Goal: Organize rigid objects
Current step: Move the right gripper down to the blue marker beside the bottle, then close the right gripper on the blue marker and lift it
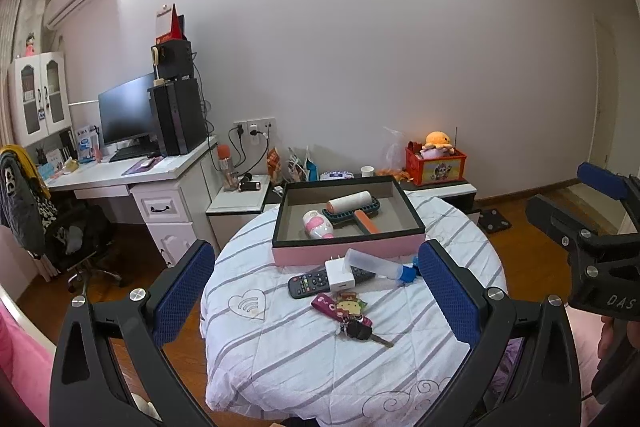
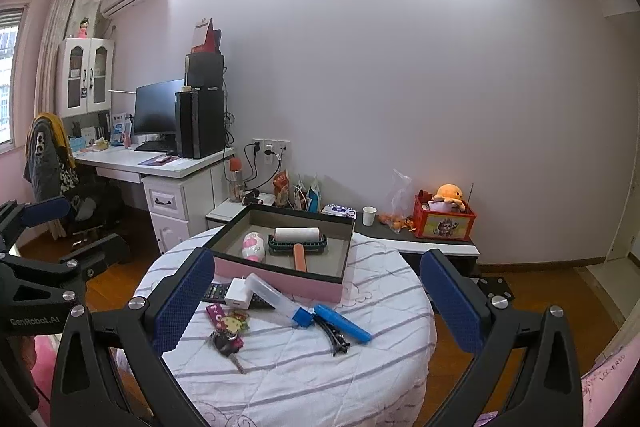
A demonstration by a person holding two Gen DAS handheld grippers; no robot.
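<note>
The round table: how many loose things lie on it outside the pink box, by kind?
Remote control: 1
White charger: 1
Key bunch with charms: 1
Clear case with blue cap: 1
Blue tube: 1
Black hair clip: 1
Total: 6

Two wrist cameras, side by side, both looking across the round table (image 1: 320, 367) toward the far wall.

The left wrist view looks down over the table from its near edge, squarely facing the pink box (image 1: 348, 223) beyond, and catches the right gripper (image 1: 568, 203) at its right edge. The right wrist view stands right of it, at much the same height and nearness, meeting the box (image 2: 280, 251) corner-on, with the left gripper (image 2: 64, 227) at its left edge. Both share table, box, and the desk (image 2: 160, 163) left of the box.
</note>
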